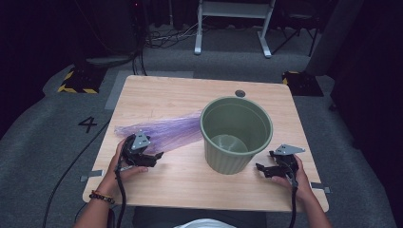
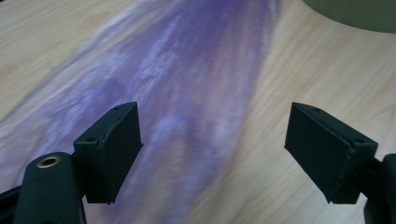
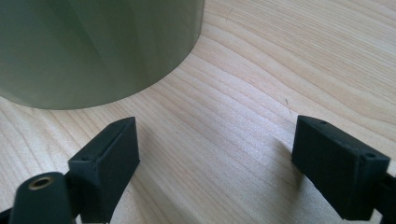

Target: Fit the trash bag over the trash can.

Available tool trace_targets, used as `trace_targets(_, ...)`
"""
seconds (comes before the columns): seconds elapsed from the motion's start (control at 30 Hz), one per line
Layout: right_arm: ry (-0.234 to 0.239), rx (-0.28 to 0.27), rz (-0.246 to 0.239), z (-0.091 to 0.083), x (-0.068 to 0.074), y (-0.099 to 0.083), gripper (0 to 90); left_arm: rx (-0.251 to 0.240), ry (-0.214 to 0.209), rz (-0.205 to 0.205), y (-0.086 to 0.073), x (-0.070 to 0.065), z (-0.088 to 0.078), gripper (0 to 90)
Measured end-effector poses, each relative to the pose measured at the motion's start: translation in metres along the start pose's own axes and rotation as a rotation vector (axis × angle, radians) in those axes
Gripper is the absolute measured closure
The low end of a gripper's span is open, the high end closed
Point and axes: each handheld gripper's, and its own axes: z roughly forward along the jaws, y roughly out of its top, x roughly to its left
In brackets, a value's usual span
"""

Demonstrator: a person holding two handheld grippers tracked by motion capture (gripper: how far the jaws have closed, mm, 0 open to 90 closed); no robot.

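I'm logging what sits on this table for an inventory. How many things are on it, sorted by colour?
Green: 1, the bin
Purple: 1, the thin plastic bag lying flat beside the bin
Total: 2 things on the wooden table, not counting the two hand-held grippers.

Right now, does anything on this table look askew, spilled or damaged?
Nothing stands out. The green bin stands upright and looks empty; the purple plastic bag lies flat on the table to its left, its far end at the bin's wall. The left gripper is open above the bag; the right gripper is open beside the bin.
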Motion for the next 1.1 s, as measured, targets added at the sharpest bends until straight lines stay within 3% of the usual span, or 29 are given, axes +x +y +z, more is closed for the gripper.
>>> trace_targets(0.27,0.004,-0.001,-0.002,0.000,0.000,0.000,15.2,0.054,0.032,-0.030,-0.008,0.016,0.000,24.5)
trace_targets(0.43,0.004,-0.002,-0.002,0.000,0.000,0.000,15.3,0.118,0.006,-0.039,-0.012,0.022,0.005,46.7)
trace_targets(0.67,0.006,-0.001,-0.003,-0.001,0.000,-0.001,15.3,0.167,-0.039,-0.043,-0.013,0.021,0.009,65.0)
trace_targets(0.87,0.007,-0.002,-0.003,-0.001,0.000,-0.001,15.3,0.174,-0.075,-0.038,-0.011,0.017,0.010,68.8)
trace_targets(1.0,0.006,-0.002,-0.003,-0.001,0.000,-0.001,15.3,0.185,-0.110,-0.044,-0.007,0.007,0.012,66.1)
trace_targets(1.1,0.007,-0.002,-0.003,-0.001,0.000,-0.001,15.3,0.188,-0.135,-0.017,-0.003,-0.005,0.015,64.0)
